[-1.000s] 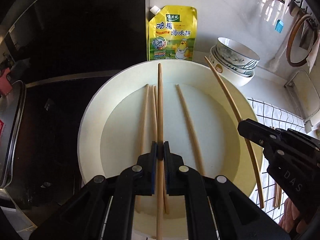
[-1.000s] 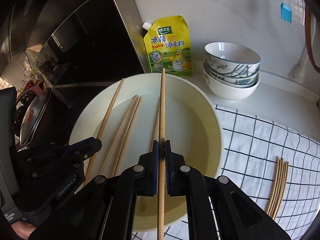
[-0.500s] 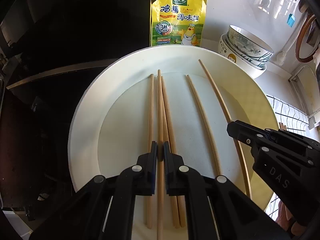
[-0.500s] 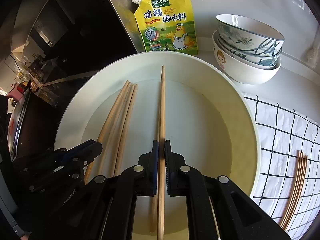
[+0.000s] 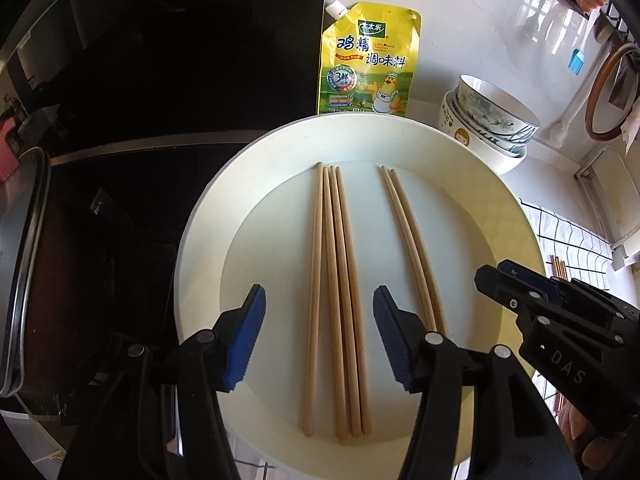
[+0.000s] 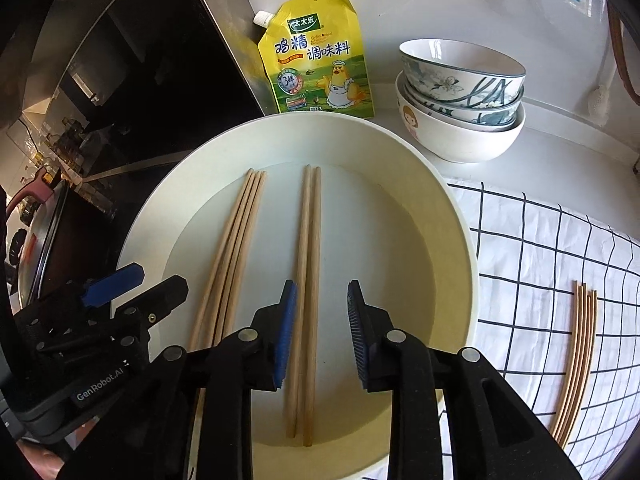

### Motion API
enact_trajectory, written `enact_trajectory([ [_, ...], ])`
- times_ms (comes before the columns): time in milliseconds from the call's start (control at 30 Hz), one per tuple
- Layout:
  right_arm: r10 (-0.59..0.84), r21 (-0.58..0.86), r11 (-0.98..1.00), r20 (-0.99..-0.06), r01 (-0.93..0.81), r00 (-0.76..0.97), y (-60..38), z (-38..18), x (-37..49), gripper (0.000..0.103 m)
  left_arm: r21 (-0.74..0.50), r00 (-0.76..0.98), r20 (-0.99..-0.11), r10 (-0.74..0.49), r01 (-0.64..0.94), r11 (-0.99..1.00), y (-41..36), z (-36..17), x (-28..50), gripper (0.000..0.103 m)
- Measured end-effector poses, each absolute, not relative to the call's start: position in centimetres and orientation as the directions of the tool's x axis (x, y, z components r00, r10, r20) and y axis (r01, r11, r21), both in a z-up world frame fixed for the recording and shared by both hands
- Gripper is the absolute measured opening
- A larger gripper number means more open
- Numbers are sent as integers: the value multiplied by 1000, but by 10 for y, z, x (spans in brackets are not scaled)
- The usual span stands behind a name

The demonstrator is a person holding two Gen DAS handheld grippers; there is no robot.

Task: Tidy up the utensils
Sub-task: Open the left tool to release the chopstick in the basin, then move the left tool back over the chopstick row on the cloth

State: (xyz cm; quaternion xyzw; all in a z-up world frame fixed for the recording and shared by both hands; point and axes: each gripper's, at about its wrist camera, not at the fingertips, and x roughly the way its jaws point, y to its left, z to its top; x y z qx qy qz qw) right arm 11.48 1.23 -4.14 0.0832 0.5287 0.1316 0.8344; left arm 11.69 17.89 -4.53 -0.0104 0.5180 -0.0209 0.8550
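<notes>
The left claw (image 5: 320, 340) stands apart above the white basin (image 5: 516, 216); its jaws have just been opening, and the blue pads press on nothing. Between them, lying flat on the basin floor, is a group of four chopsticks (image 5: 338, 280), which runs from 6 o'clock toward 12 o'clock in the left wrist view. A pair of chopsticks (image 5: 408, 232) lies just beside this group, at 3 o'clock from it, and its near end passes behind the claw's right finger.

The right claw (image 6: 318, 336) is also apart, but less wide; its jaws have just been opening too. The pair of chopsticks (image 6: 308, 280) lies between its pads on the basin floor (image 6: 400, 264), closer to the left pad, and I cannot tell whether it touches that pad. The group of four (image 6: 236, 248) lies at 9 o'clock from this claw.

At 12 o'clock beyond the basin a yellow seasoning pouch (image 6: 318, 56) stands on the counter (image 6: 560, 152), with stacked bowls (image 6: 460, 96) at 2 o'clock. At 3 o'clock more chopsticks (image 6: 576, 360) lie on a checked cloth (image 6: 540, 248).
</notes>
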Motion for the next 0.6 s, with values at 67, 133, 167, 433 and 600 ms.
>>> enact_trajectory([
  [67, 297, 266, 955, -859, -132, 418, 9, -37, 106, 26, -40, 465, -884, -49, 29, 999, 179, -41, 110, 56],
  [133, 292, 261, 956, -854, -131, 430, 6, -33, 98, 29, -37, 471, -881, -47, 30, 999, 179, -37, 101, 57],
  [167, 290, 259, 957, -852, -131, 436, 3, -32, 94, 30, -35, 473, -880, -46, 31, 999, 179, -35, 98, 58],
  [433, 304, 273, 953, -840, -134, 450, -23, -19, 65, 30, -31, 479, -877, -45, 37, 999, 164, -23, 72, 58],
  [600, 288, 262, 957, -835, -123, 469, -49, -8, 49, 31, -36, 491, -869, -50, 38, 999, 148, -14, 60, 59],
])
